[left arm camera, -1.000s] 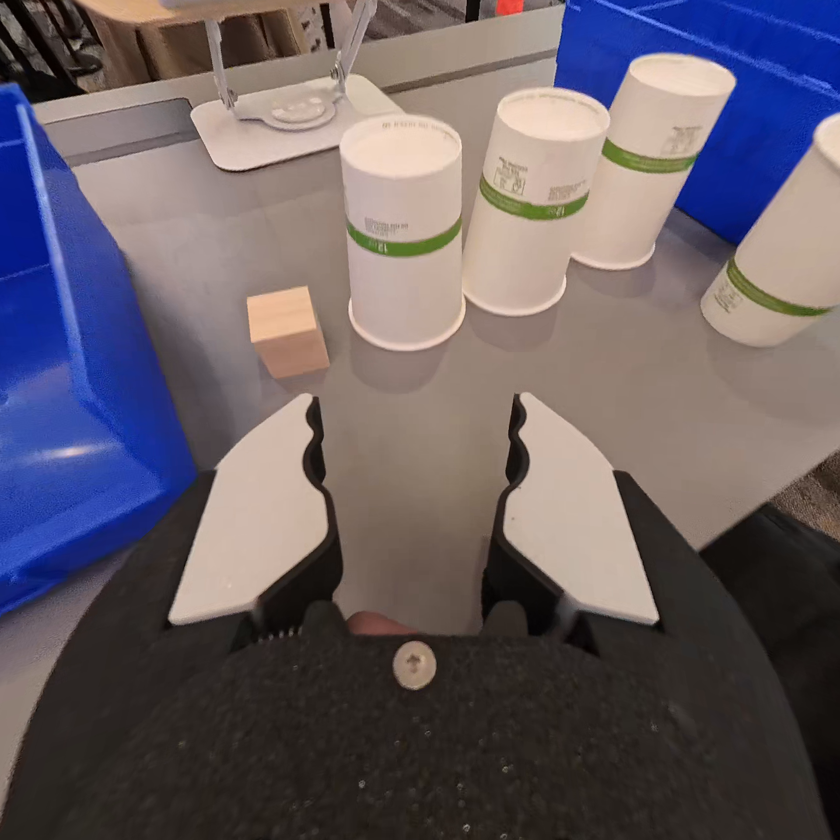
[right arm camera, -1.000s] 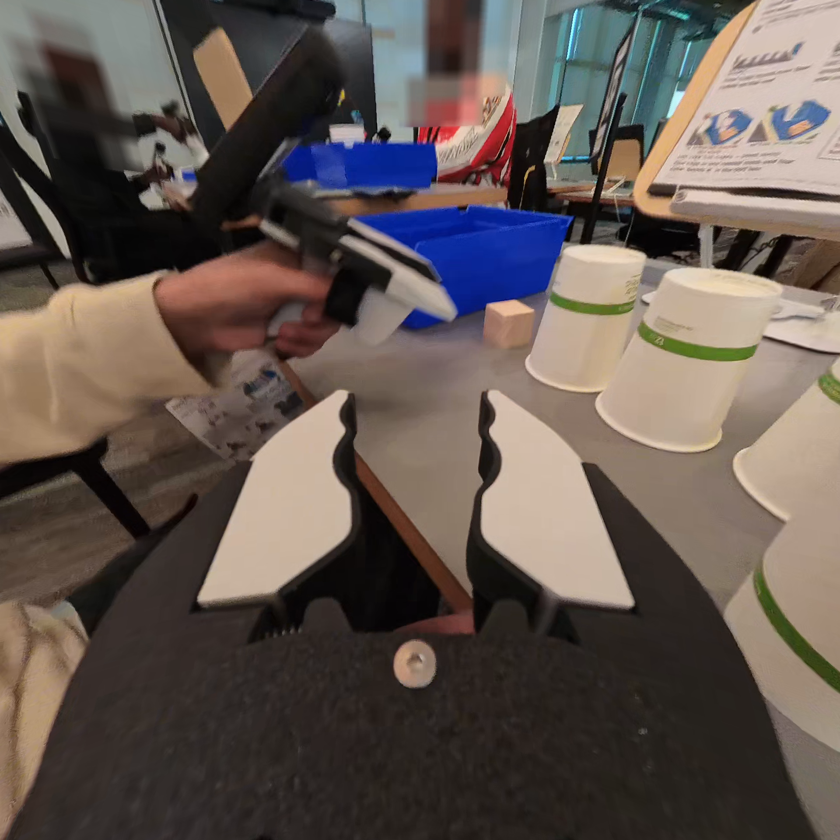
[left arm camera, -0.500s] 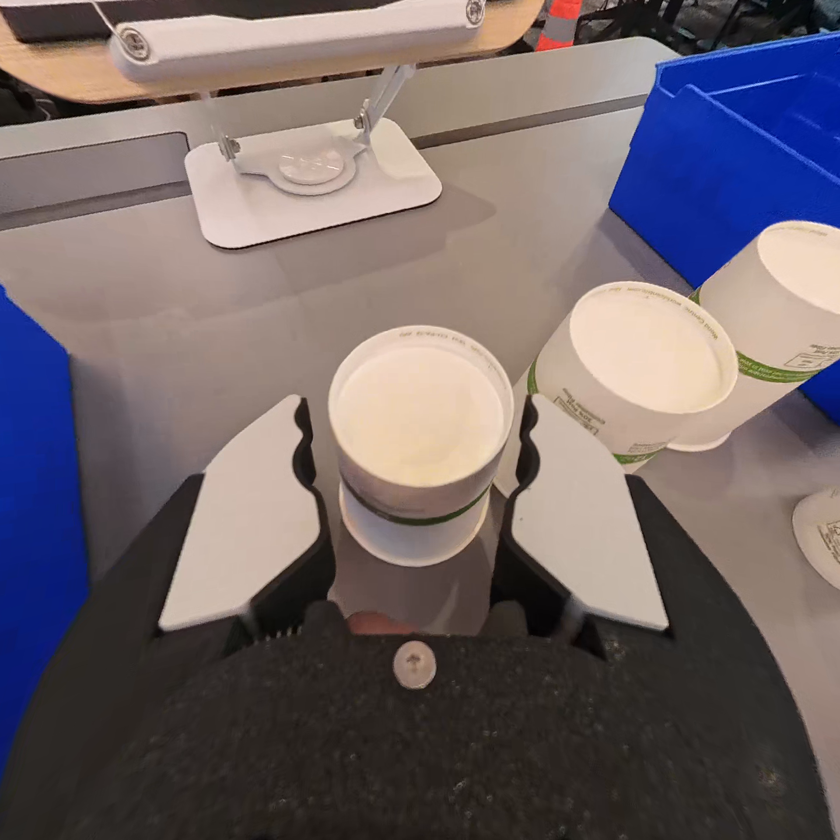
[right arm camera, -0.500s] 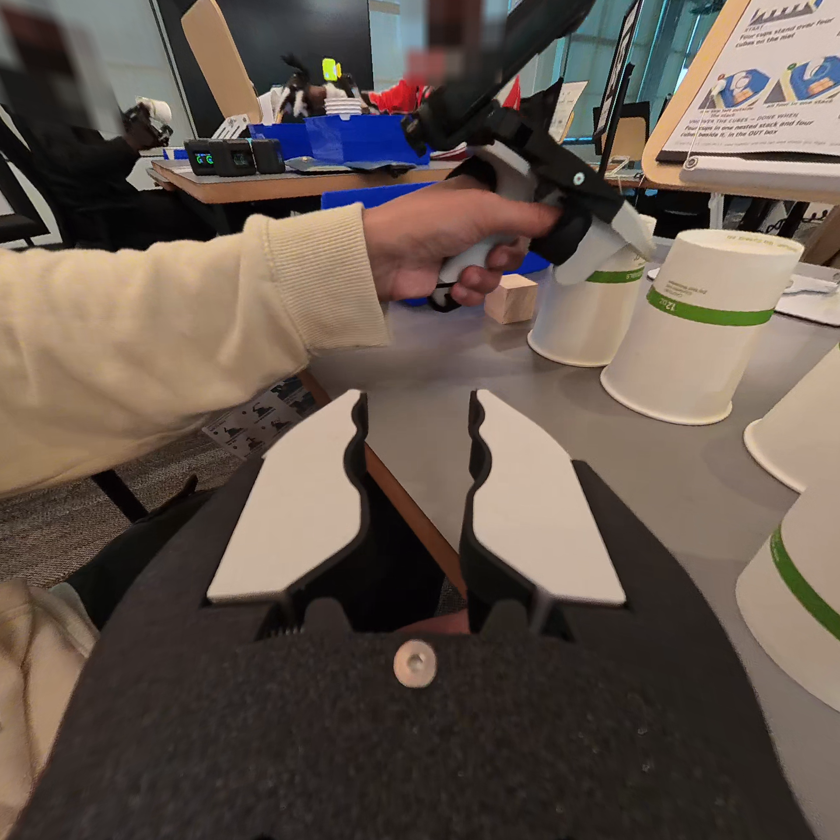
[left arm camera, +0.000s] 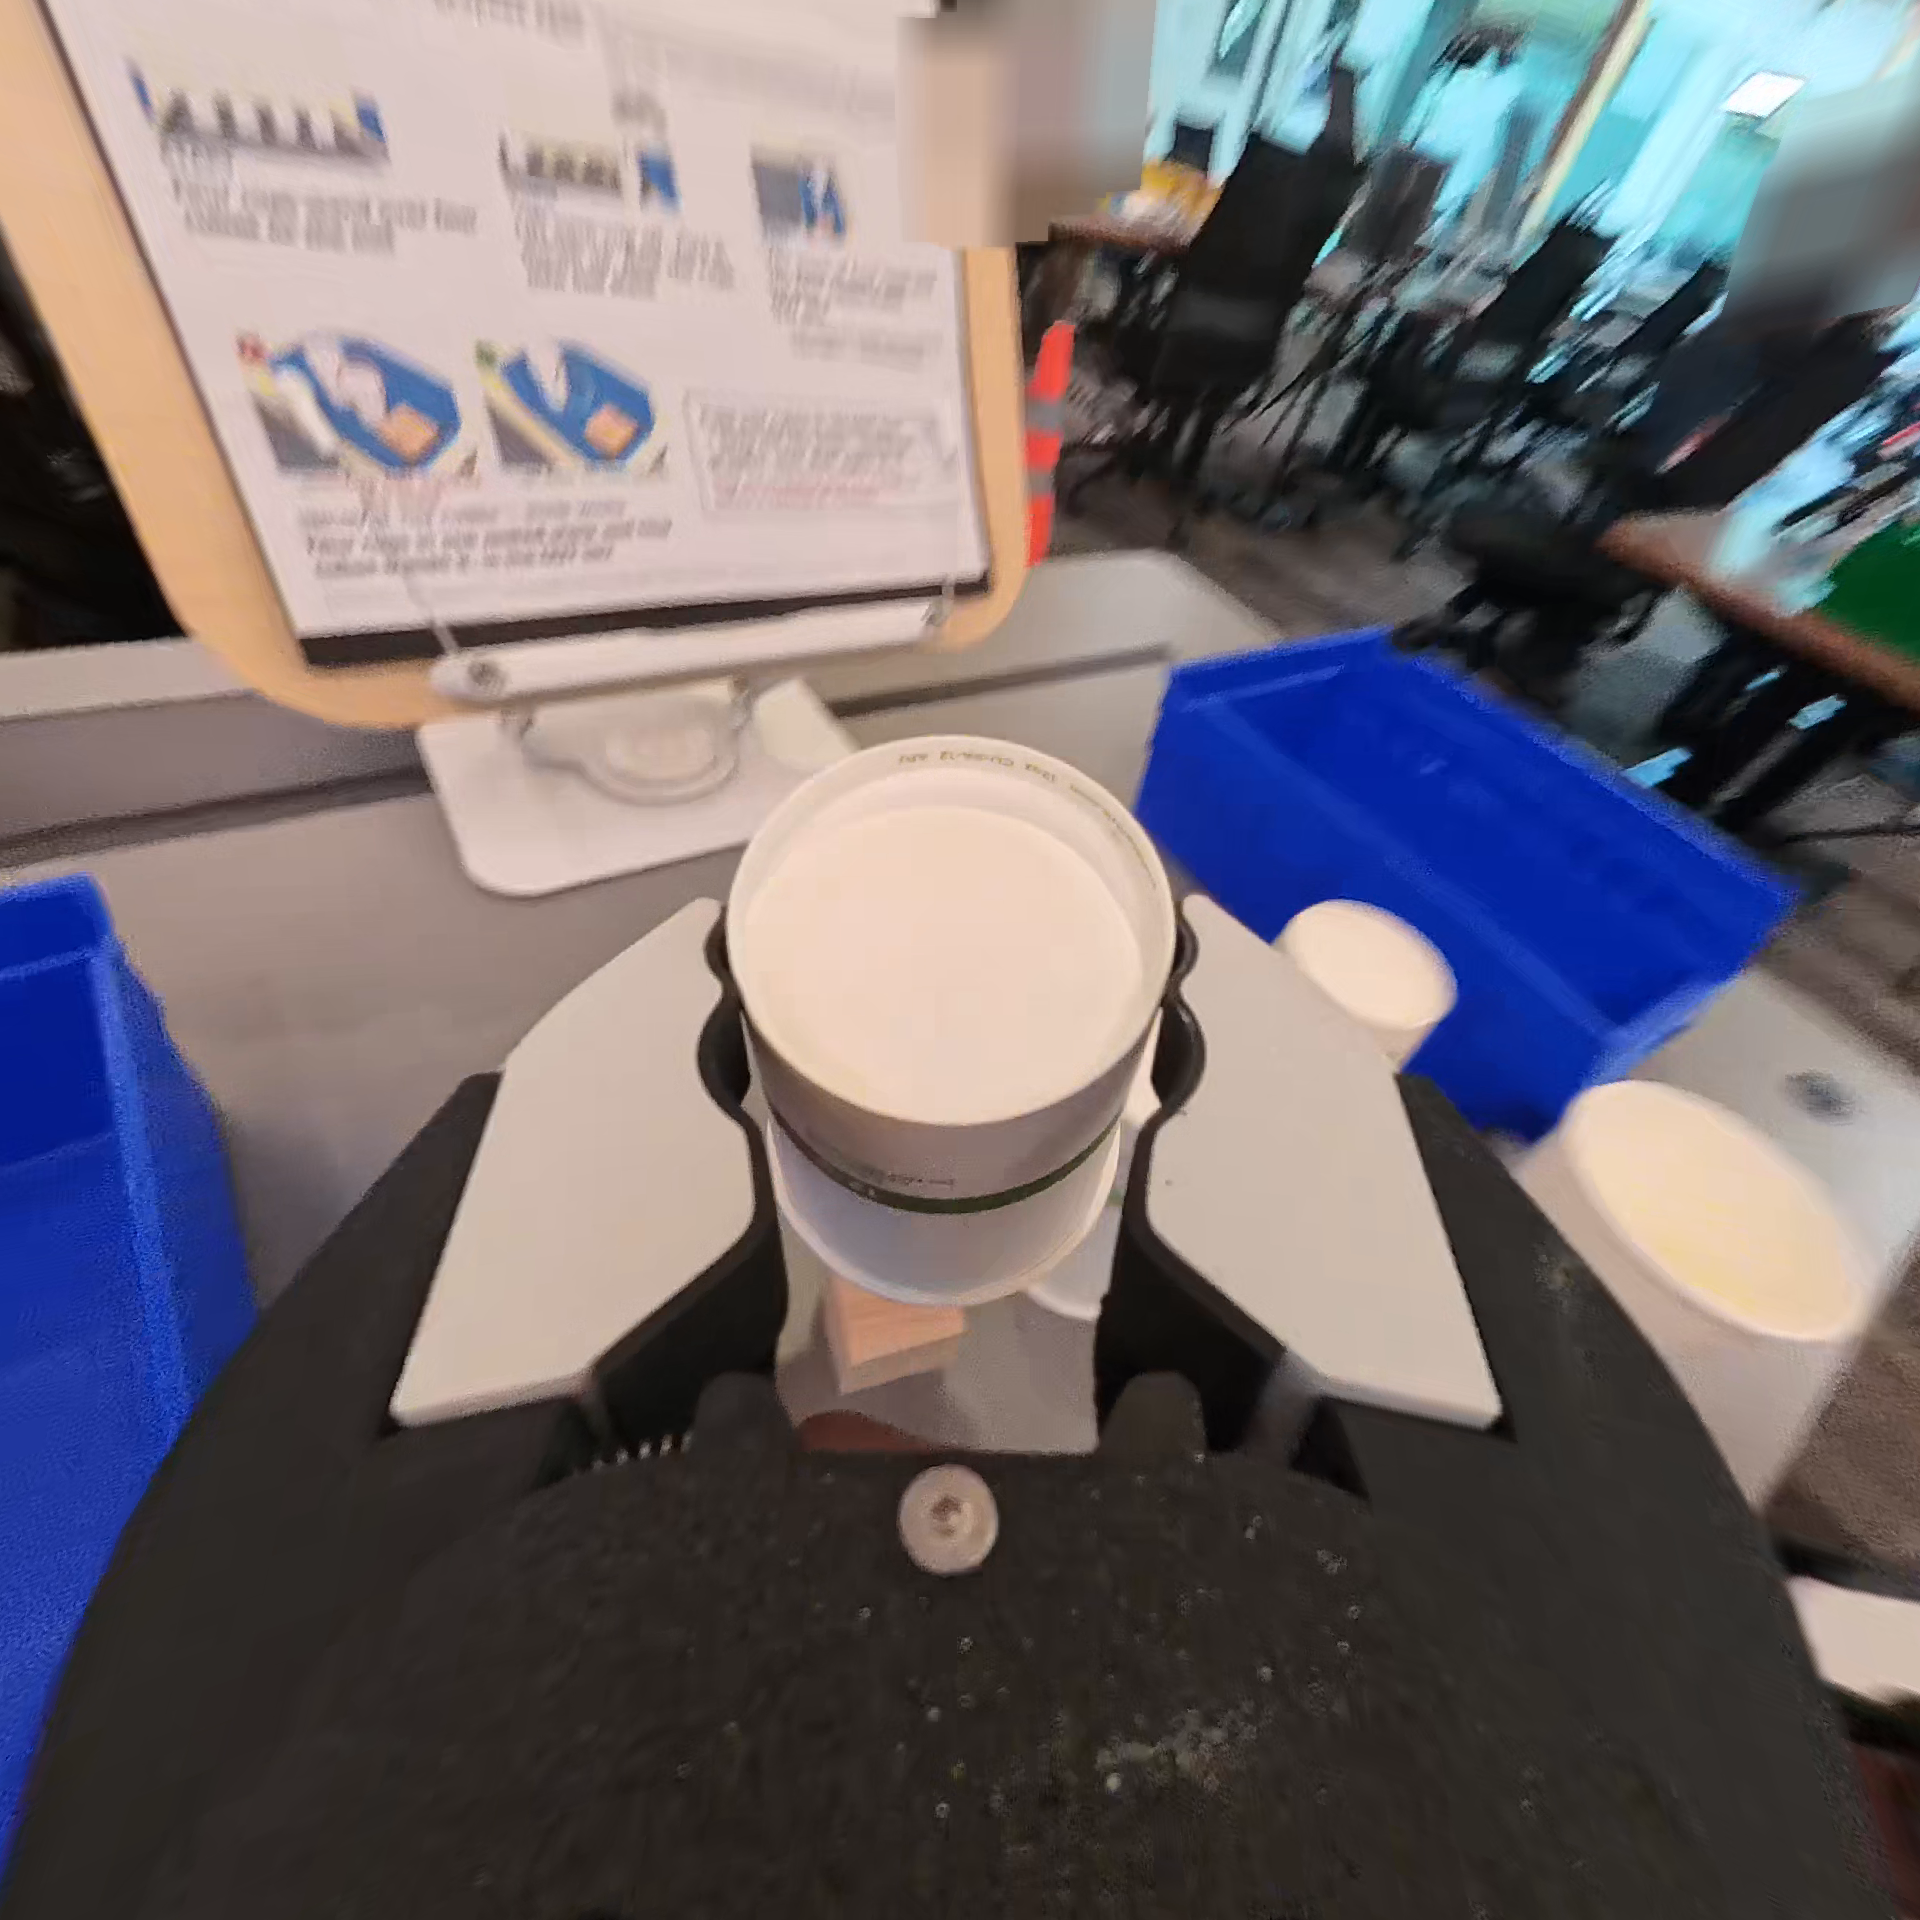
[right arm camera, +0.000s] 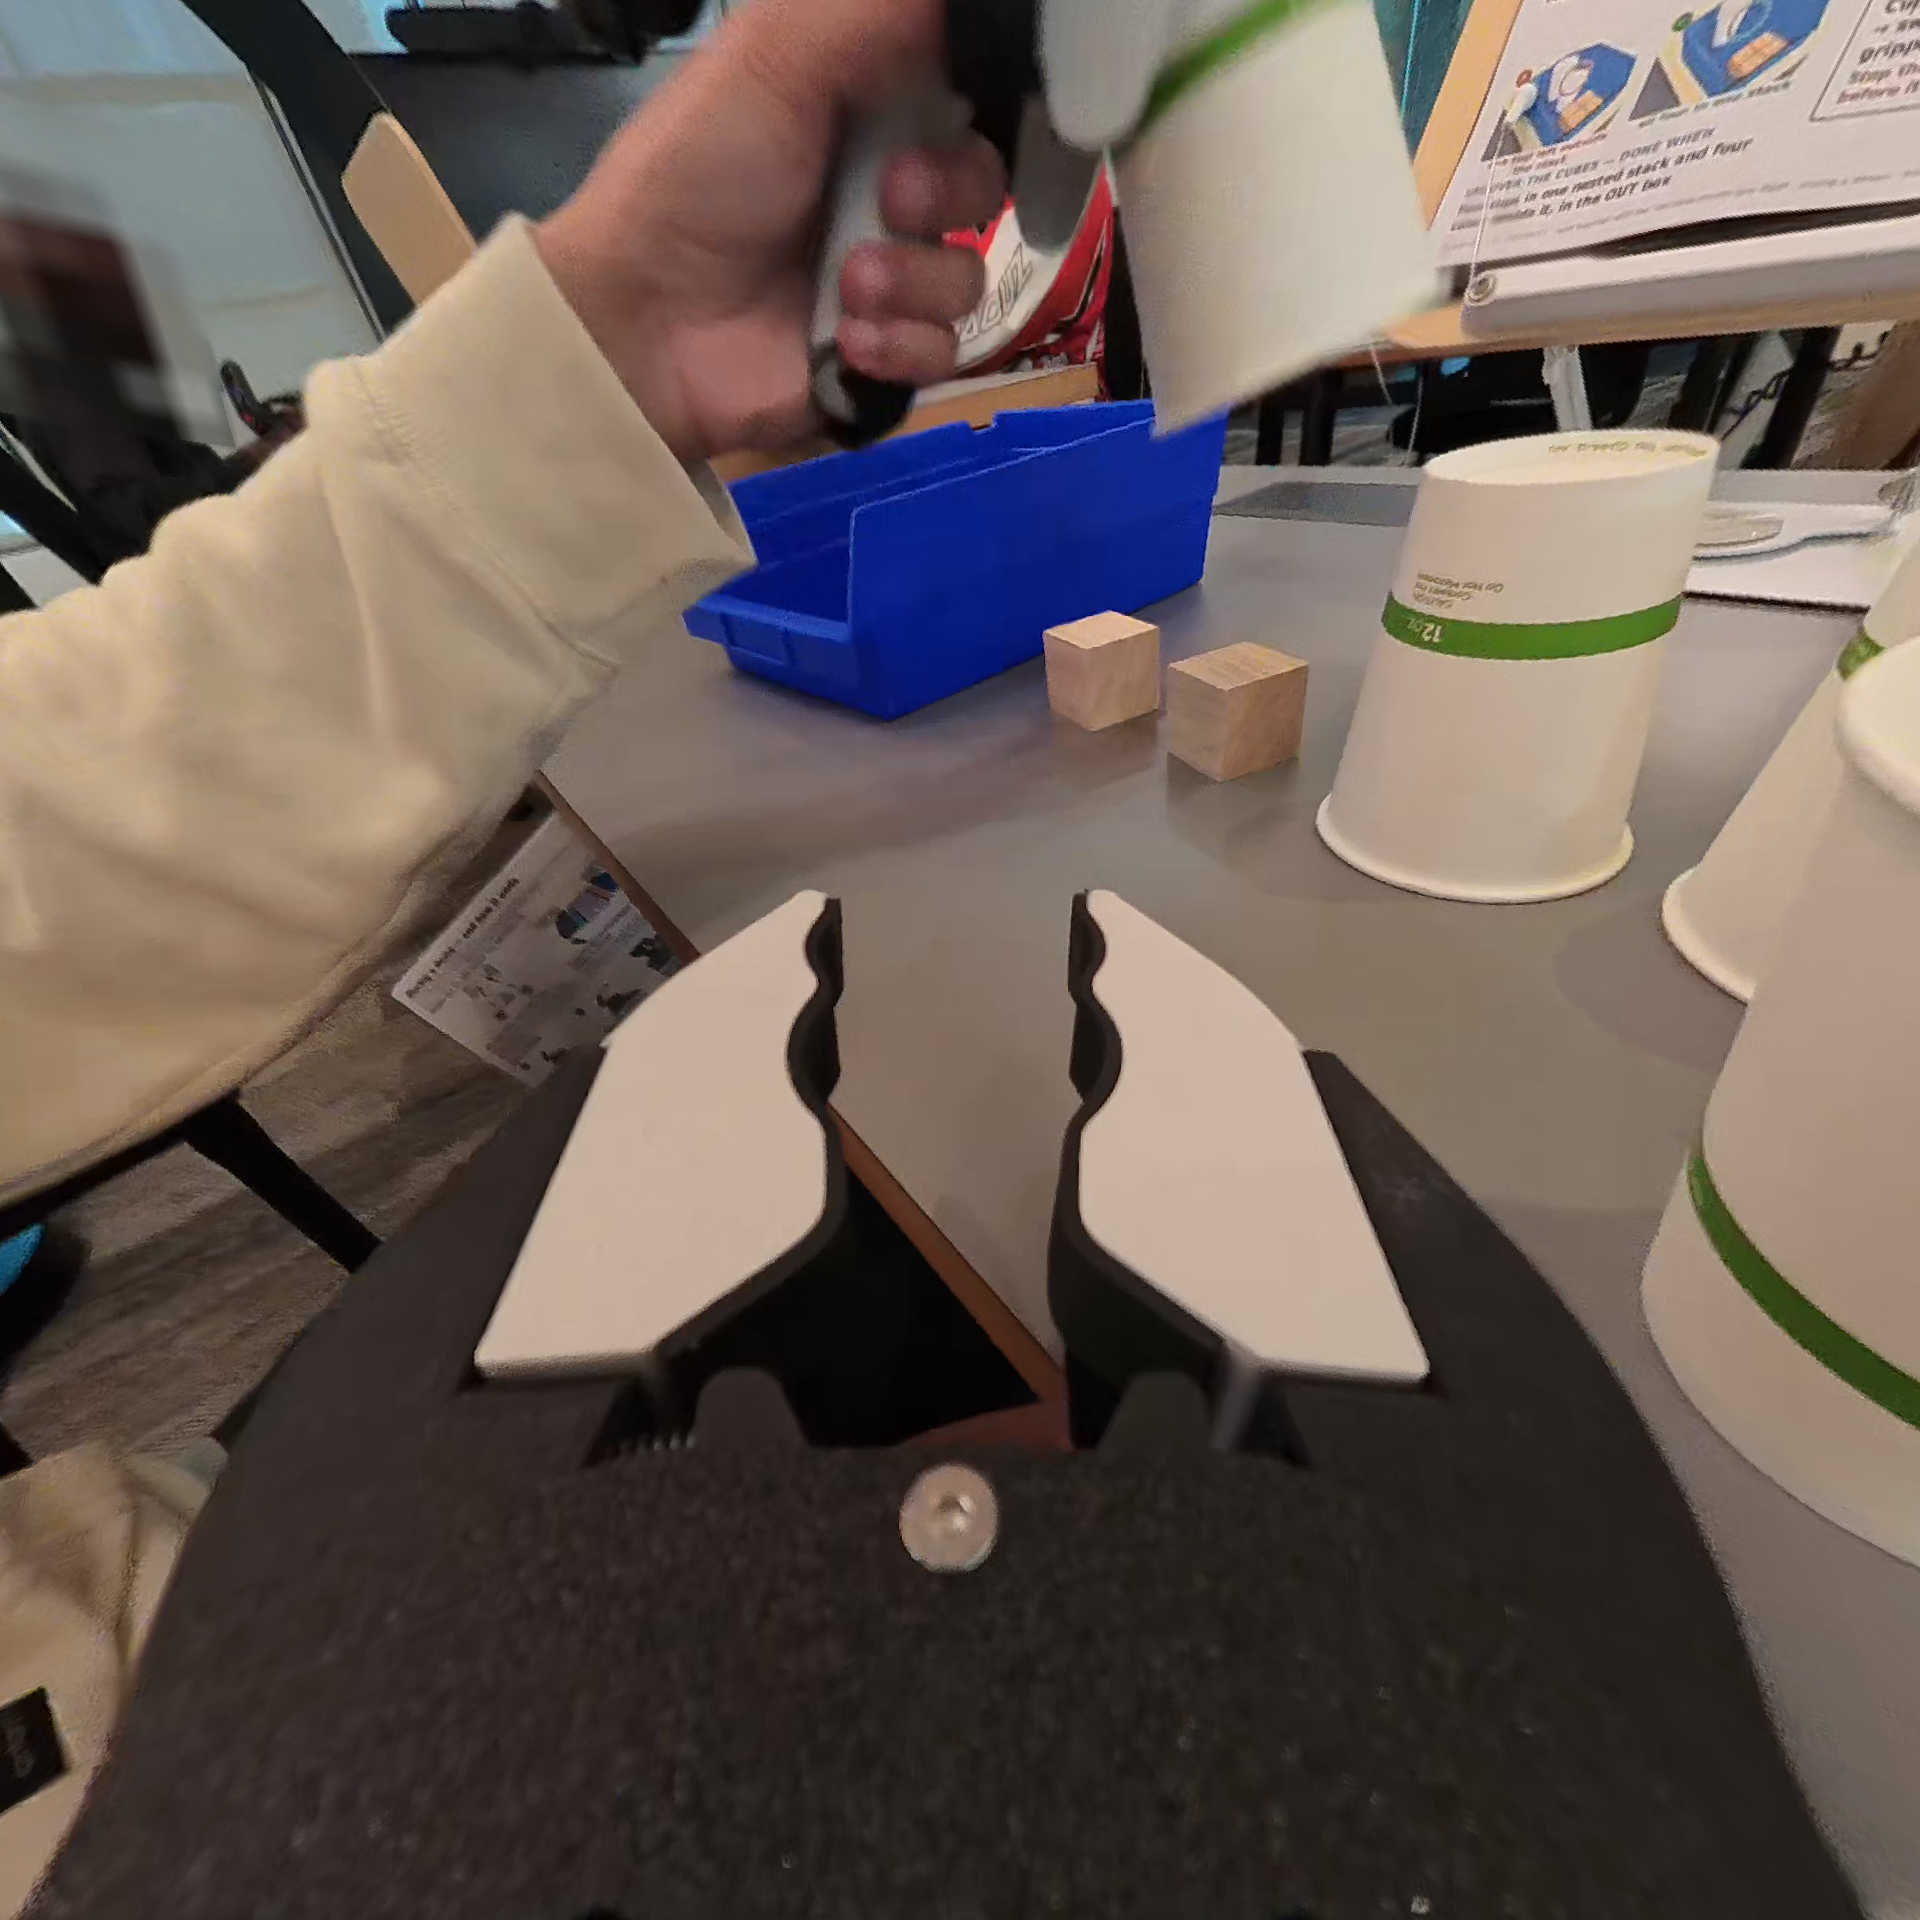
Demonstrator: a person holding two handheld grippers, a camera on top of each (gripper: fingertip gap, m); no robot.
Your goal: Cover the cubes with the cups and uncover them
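My left gripper (left arm camera: 951, 966) is shut on an upside-down white paper cup (left arm camera: 940, 997) with a green band and holds it high above the table. A wooden cube (left arm camera: 896, 1338) shows below the cup. In the right wrist view the lifted cup (right arm camera: 1257, 197) hangs in the air above two wooden cubes (right arm camera: 1099, 669) (right arm camera: 1234, 709) that stand side by side on the grey table (right arm camera: 1039, 831). Another upside-down cup (right arm camera: 1507, 675) stands right of them. My right gripper (right arm camera: 951, 920) is open and empty over the table's near edge.
A blue bin (right arm camera: 966, 561) stands behind the cubes; another blue bin (left arm camera: 1455, 831) is at the right in the left wrist view, a third (left arm camera: 94, 1143) at the left. More upside-down cups (left arm camera: 1714, 1216) (right arm camera: 1829, 1143) stand at the right. An instruction board on a stand (left arm camera: 582, 343) is at the back.
My left gripper closed on the leftmost cup and lifted it up off the table, which uncovered a second cube. My right gripper stayed in place, open.
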